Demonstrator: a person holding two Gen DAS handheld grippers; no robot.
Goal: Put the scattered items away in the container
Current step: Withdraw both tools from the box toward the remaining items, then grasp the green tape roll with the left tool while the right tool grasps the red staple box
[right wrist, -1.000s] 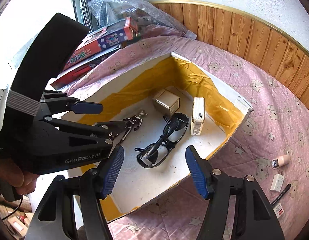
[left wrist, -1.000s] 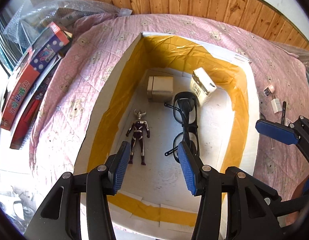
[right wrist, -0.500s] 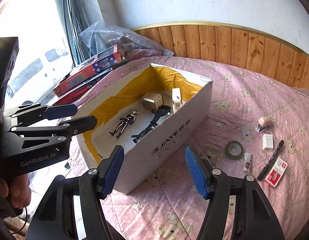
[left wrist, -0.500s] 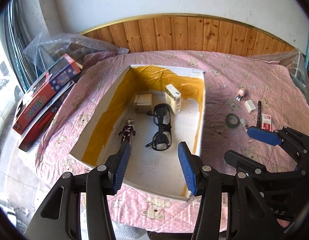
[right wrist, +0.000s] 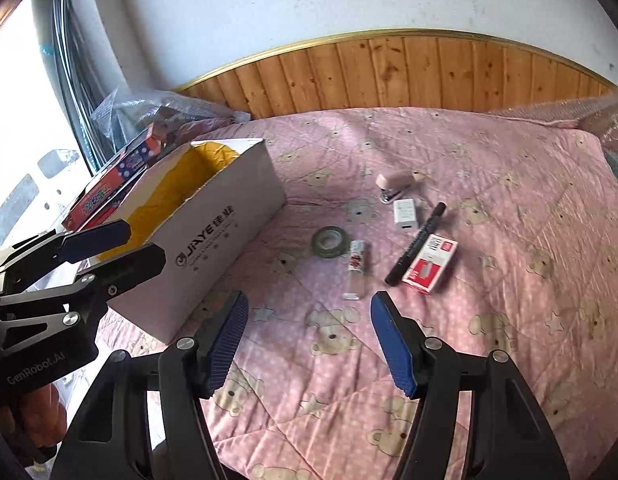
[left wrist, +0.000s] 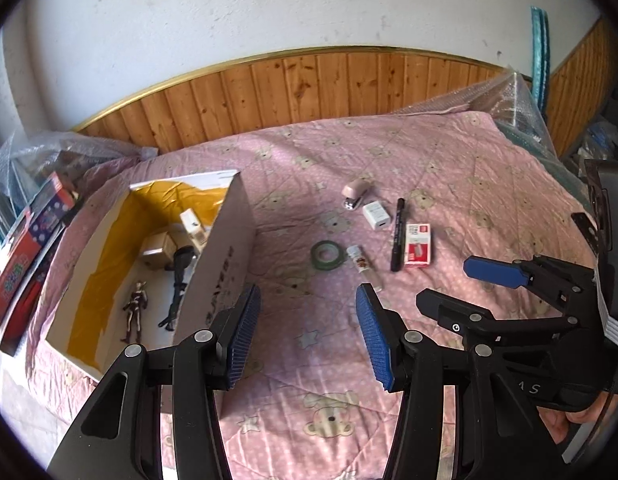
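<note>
Just above the right gripper [right wrist: 307, 338] in its frame's centre, the small bottle [right wrist: 357, 270] lies on the bed, long axis running up-frame between spread, empty fingers; the left gripper [left wrist: 307, 334], equally spread and empty, sits nearer the box [left wrist: 225, 264].

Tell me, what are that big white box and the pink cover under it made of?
The box looks like white cardboard: thin, flat printed walls, its inside lined with glossy, wrinkled yellow tape. The pink cover seems to be quilted fabric: matte, with stitched diamond lines and printed bears.
</note>
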